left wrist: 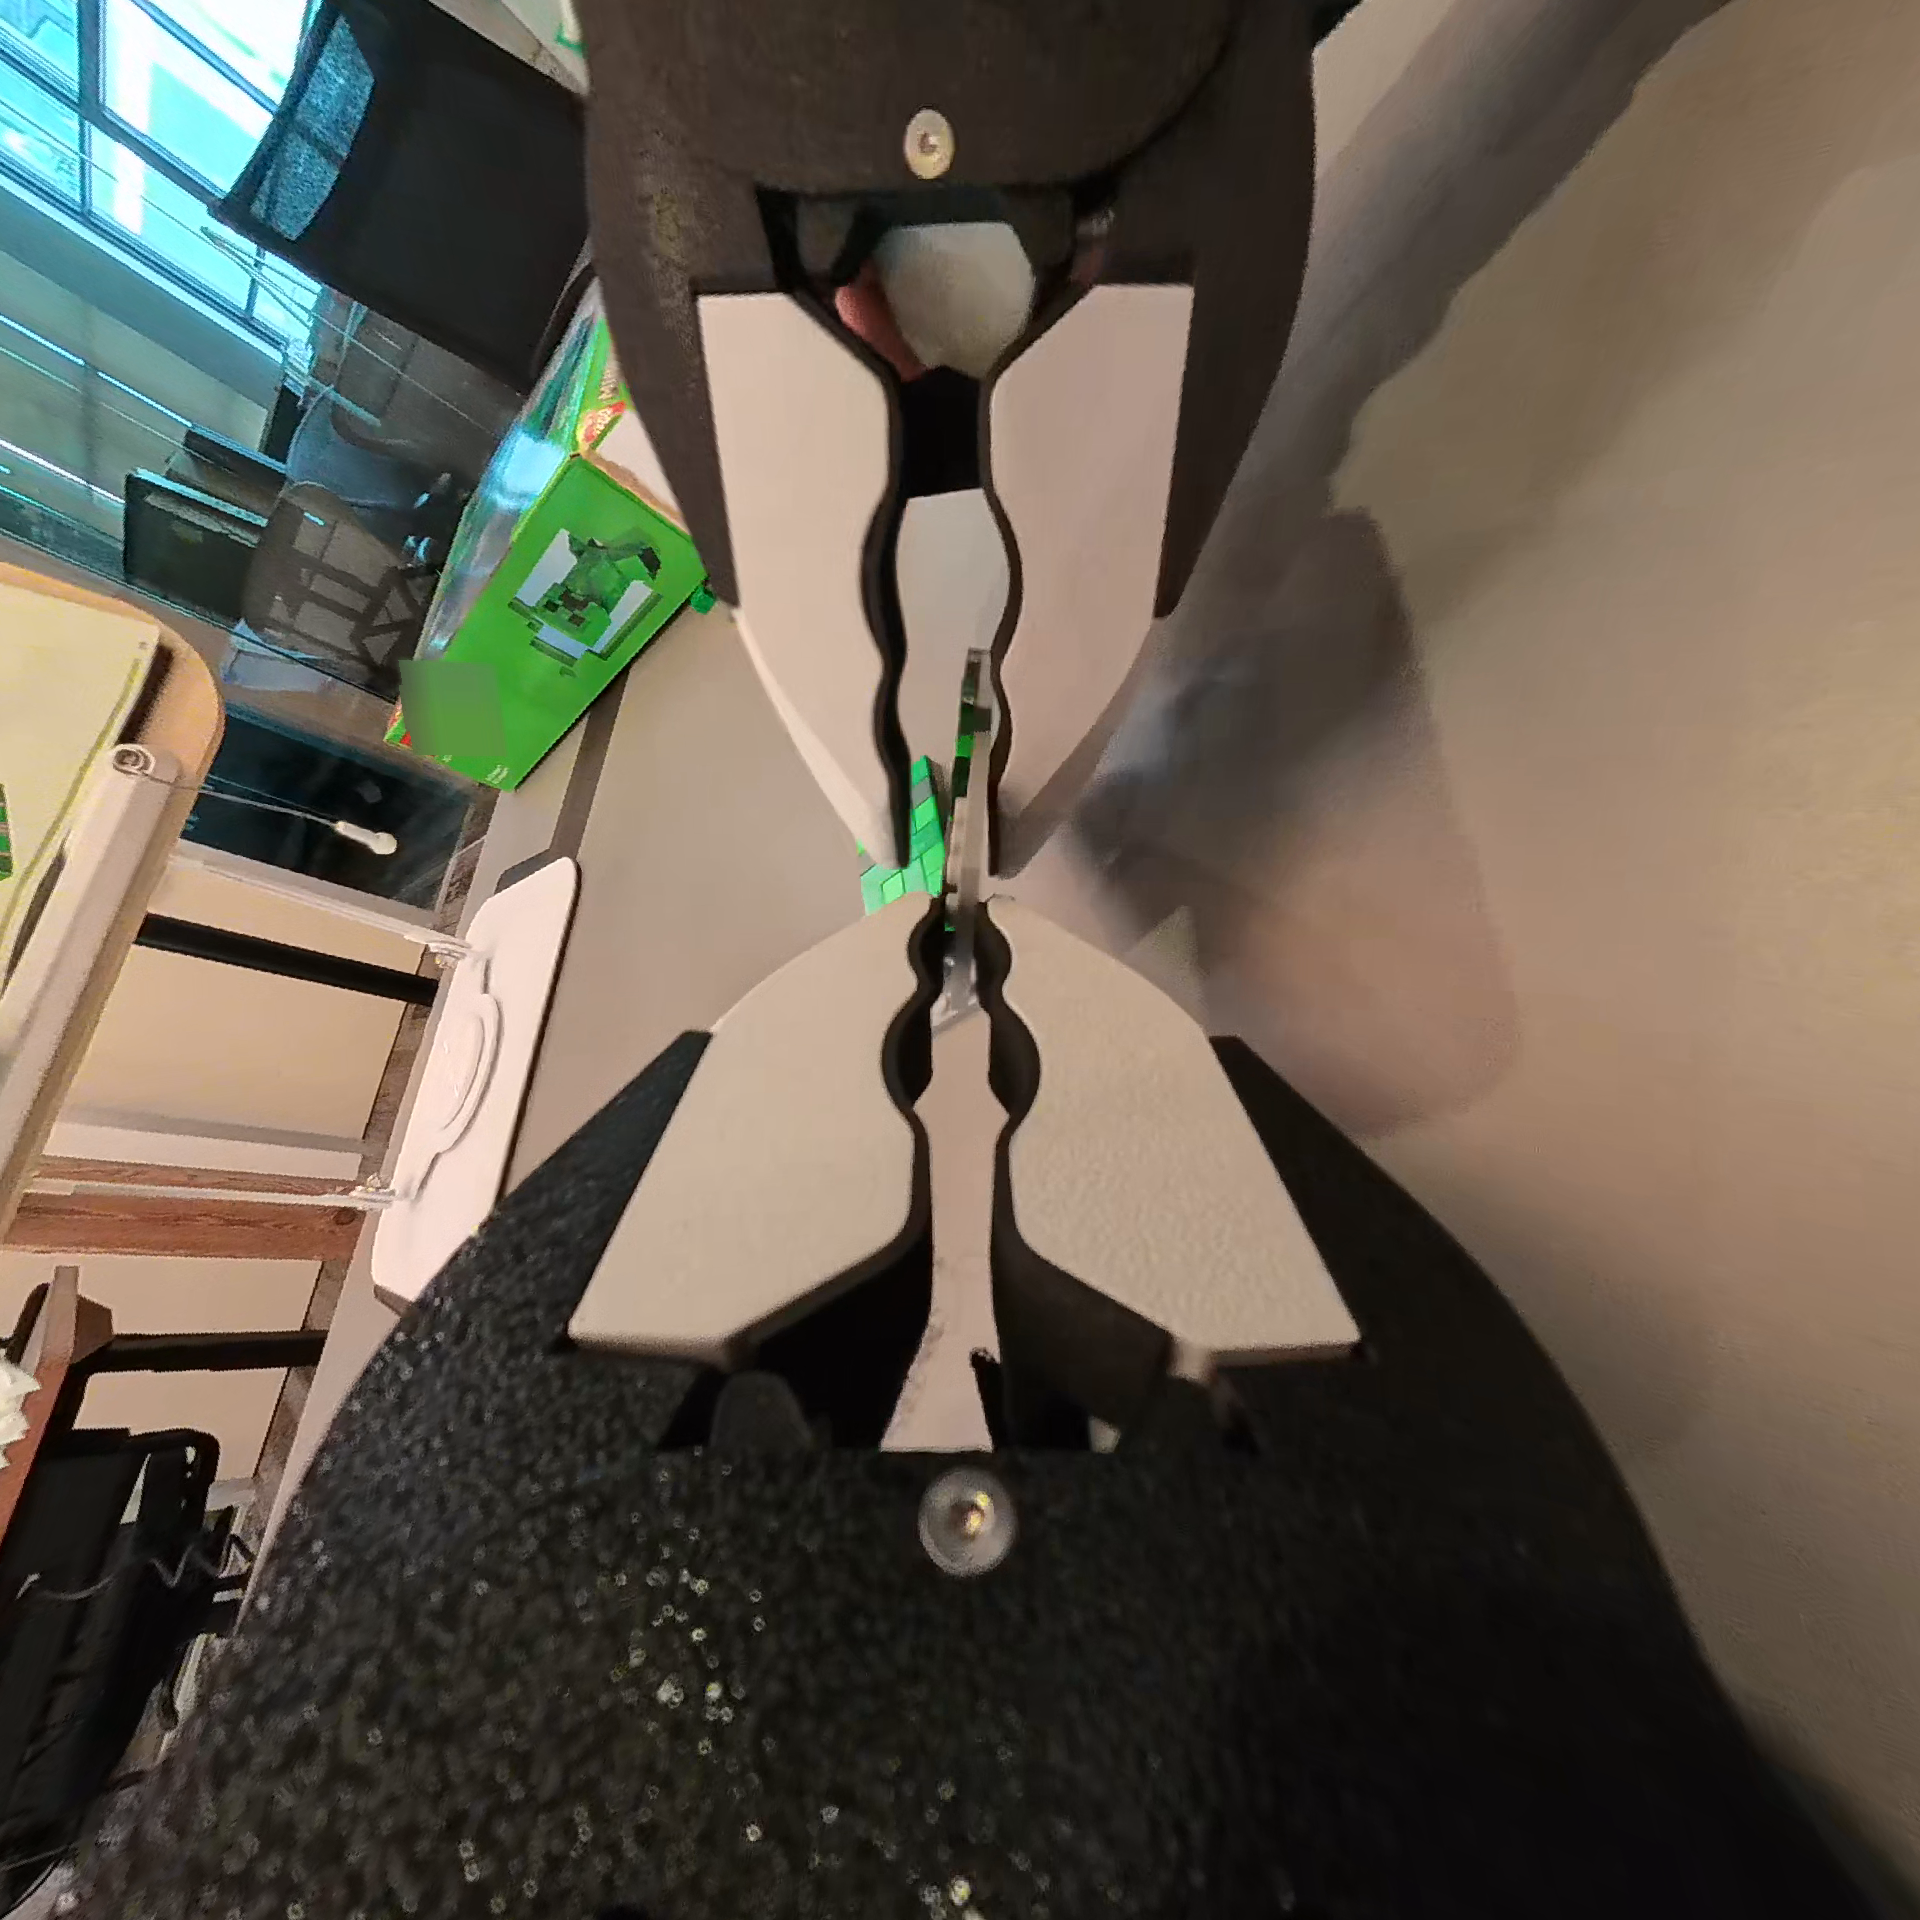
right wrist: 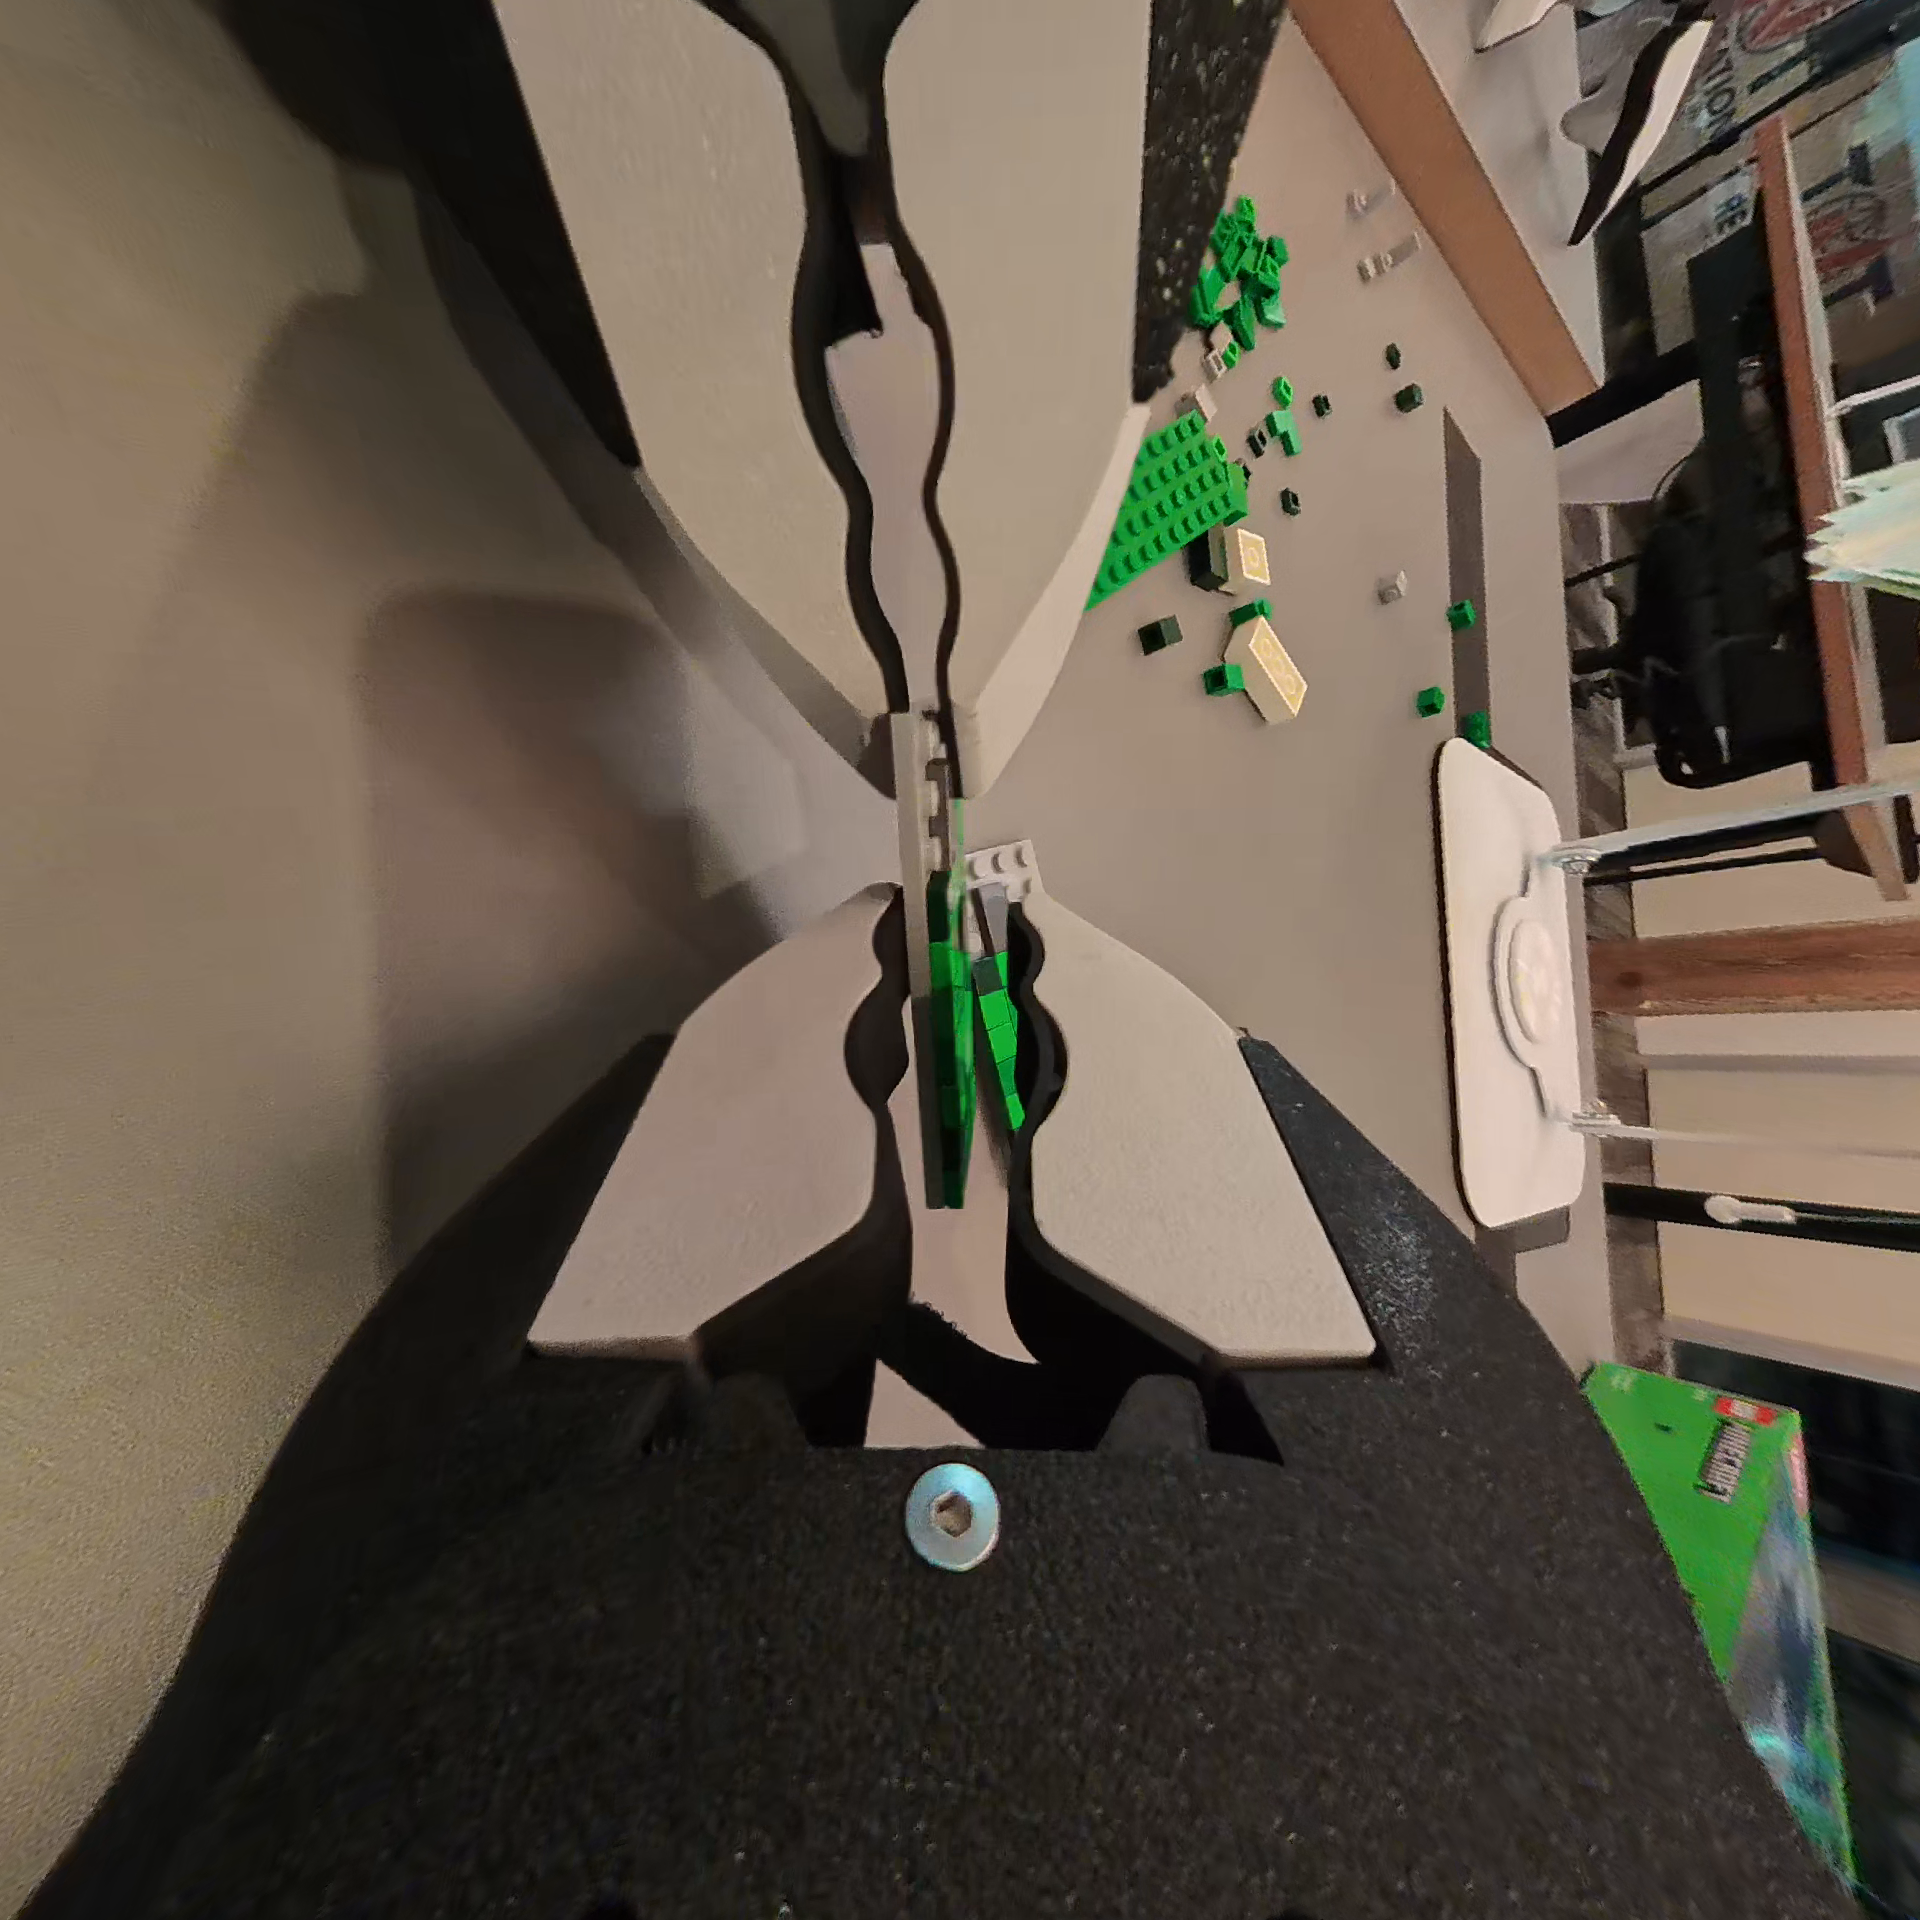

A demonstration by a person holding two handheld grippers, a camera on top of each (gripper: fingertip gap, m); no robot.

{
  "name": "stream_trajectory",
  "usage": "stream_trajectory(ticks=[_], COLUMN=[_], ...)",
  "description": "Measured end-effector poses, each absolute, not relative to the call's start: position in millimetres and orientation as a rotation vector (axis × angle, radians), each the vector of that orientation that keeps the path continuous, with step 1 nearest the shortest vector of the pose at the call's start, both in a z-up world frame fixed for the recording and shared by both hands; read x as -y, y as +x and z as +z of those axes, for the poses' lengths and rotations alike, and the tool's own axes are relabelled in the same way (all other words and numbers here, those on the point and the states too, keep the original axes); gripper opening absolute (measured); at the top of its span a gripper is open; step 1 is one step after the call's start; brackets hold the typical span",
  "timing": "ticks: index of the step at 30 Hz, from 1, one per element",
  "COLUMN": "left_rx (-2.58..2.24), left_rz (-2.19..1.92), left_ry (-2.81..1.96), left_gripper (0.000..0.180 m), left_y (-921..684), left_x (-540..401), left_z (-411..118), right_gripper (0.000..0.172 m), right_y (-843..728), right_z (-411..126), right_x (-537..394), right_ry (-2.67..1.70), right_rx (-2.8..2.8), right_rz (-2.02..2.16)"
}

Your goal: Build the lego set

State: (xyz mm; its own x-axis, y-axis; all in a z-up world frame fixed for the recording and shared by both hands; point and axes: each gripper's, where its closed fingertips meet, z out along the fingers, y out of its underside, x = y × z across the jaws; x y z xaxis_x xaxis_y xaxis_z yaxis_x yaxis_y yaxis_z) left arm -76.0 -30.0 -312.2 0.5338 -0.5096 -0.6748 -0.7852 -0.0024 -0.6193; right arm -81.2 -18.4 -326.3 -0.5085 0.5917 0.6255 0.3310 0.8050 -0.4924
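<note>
My left gripper [left wrist: 961,914] is shut on the near edge of a thin grey plate [left wrist: 966,831] that stands on edge above the table [left wrist: 675,935]. Green tiles [left wrist: 920,831] cover one face of the plate. My right gripper [left wrist: 945,847] faces it from the far side and closes on the same brick assembly. In the right wrist view, my right gripper [right wrist: 956,909] has the grey plate [right wrist: 914,821] against one pad and a slanted green piece [right wrist: 997,1029] against the other. The left gripper [right wrist: 930,727] pinches the plate's far end. A small light grey studded plate [right wrist: 1003,862] sits at the assembly's side.
Loose green bricks [right wrist: 1242,270], a green baseplate [right wrist: 1174,499] and tan bricks [right wrist: 1273,670] lie on the table. A white pad [right wrist: 1507,987] sits near the table edge. A green box [left wrist: 561,613] lies beyond; it also shows in the right wrist view [right wrist: 1745,1507].
</note>
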Motion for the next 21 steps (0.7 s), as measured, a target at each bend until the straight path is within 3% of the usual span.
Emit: stream_trajectory(ticks=[3, 15, 21], left_rx=[-1.103, -1.185, -1.179], left_rz=[0.312, 0.349, 0.358], left_ry=[-1.654, -1.632, -1.628], left_gripper=[0.005, 0.005, 0.004], left_y=[-76.4, -69.1, -70.9], left_x=[29.9, 32.7, 32.3], left_z=[-310.7, -318.0, -317.1], right_gripper=[0.007, 0.006, 0.017], right_y=[-81.6, -73.6, -72.2], right_z=[-327.3, -337.0, -331.7], right_x=[19.1, 23.3, 18.4], right_ry=[-0.658, -0.582, -0.579], right_rx=[2.140, 2.204, 2.126], right_rz=[0.369, 0.376, 0.377])
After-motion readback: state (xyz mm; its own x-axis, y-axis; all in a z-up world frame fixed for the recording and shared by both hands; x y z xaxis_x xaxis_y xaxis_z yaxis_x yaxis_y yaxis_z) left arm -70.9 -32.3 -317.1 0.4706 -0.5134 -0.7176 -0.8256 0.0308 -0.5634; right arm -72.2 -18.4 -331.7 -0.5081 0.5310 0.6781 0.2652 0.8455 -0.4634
